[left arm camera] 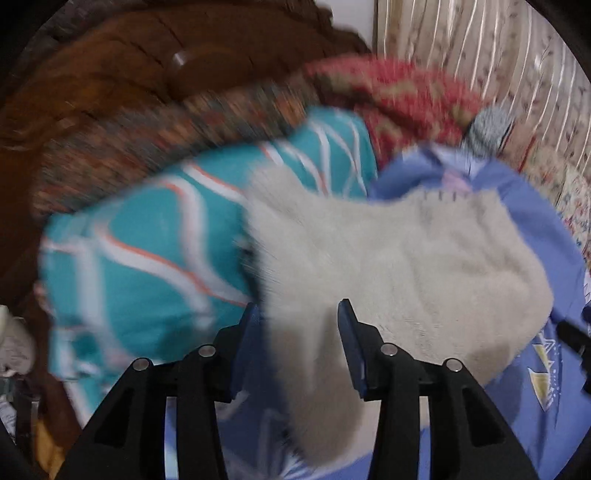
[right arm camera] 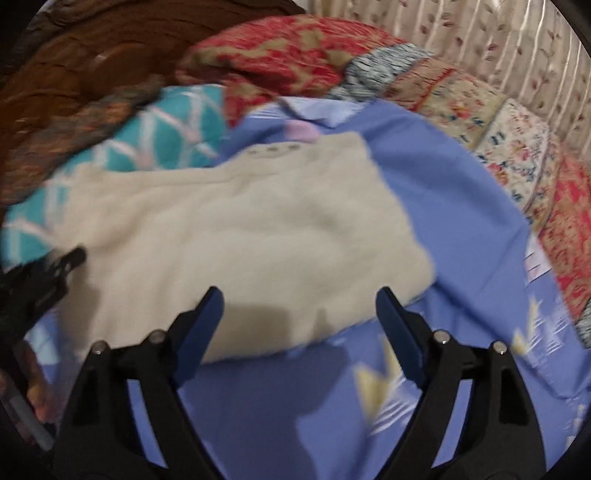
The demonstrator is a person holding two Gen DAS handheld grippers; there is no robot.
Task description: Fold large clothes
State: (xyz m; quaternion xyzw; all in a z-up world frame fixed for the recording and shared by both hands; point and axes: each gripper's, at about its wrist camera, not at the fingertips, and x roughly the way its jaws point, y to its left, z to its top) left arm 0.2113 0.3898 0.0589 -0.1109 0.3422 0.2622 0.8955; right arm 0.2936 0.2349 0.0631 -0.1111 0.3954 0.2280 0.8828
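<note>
A cream knitted garment [right arm camera: 236,236] is lying spread across a blue bedsheet [right arm camera: 461,206] printed with pale yellow and white shapes, its upper edge reaching toward a teal pillow [right arm camera: 173,144] crossed by white and orange lines. Both views are smeared, so fine detail is hard to read. The left gripper [left arm camera: 299,314] is hanging just over the near part of the garment with its blue-padded fingers [left arm camera: 352,343] standing apart; a strip of the cream knit is running down between them, but the pads are not visibly pressing it, so nothing is looking clamped. The right gripper [right arm camera: 299,299] is hovering over the garment's near edge where it is meeting the sheet, its jaws spread wide and holding nothing. In the right wrist view the black tip of the left gripper is showing at the far left, lying over the garment's left side. Behind the teal pillow a red and tan patterned quilt [right arm camera: 295,55] is bunching up, and a floral patchwork spread [right arm camera: 517,147] is running along the right side toward a pale striped curtain [right arm camera: 480,33] with small leaf prints. A dark brown wooden headboard [left arm camera: 122,62] is curving across the upper left. A small pink patch [right arm camera: 301,131] is sitting just above the garment's top edge on the sheet.
</note>
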